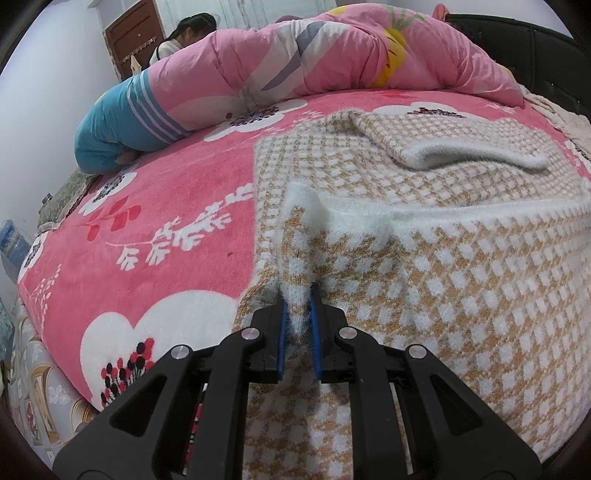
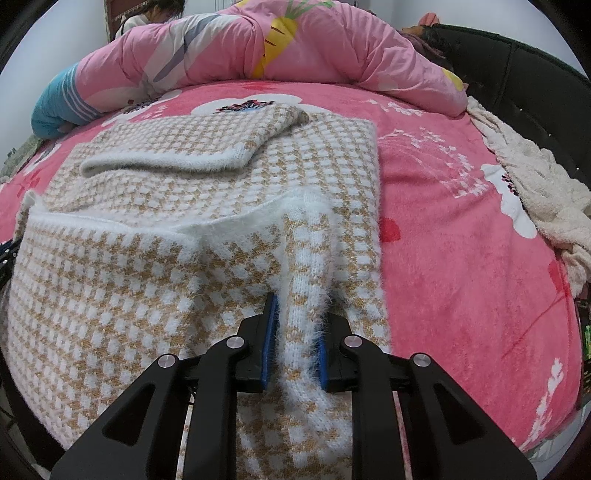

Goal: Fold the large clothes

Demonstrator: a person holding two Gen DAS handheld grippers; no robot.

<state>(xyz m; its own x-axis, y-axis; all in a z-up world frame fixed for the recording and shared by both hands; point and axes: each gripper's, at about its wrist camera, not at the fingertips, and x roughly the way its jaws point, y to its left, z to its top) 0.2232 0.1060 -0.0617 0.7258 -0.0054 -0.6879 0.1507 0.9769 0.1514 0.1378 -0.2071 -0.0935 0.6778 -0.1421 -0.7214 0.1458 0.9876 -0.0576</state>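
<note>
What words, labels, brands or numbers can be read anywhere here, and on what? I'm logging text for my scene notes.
None can be read.
The checked sweater shows no tag or label.
The pink bedspread and the pink quilt carry only flower and carrot patterns.
The blue object at the left edge is too blurred to read.

Checked sweater (image 1: 424, 258) covers bed middle, folded sleeve (image 2: 177, 155) raised across its far part. Rolled pink quilt (image 1: 295, 55) blocks whole far edge of bed (image 1: 155, 206), corner to corner. Cream blanket (image 2: 535, 177) heaped along bed's right edge against dark headboard (image 2: 535, 81). Open pink bed surface left of sweater out to left edge; open strip right of sweater up to cream blanket. Person (image 1: 184, 33) beyond quilt at far left corner.
</note>
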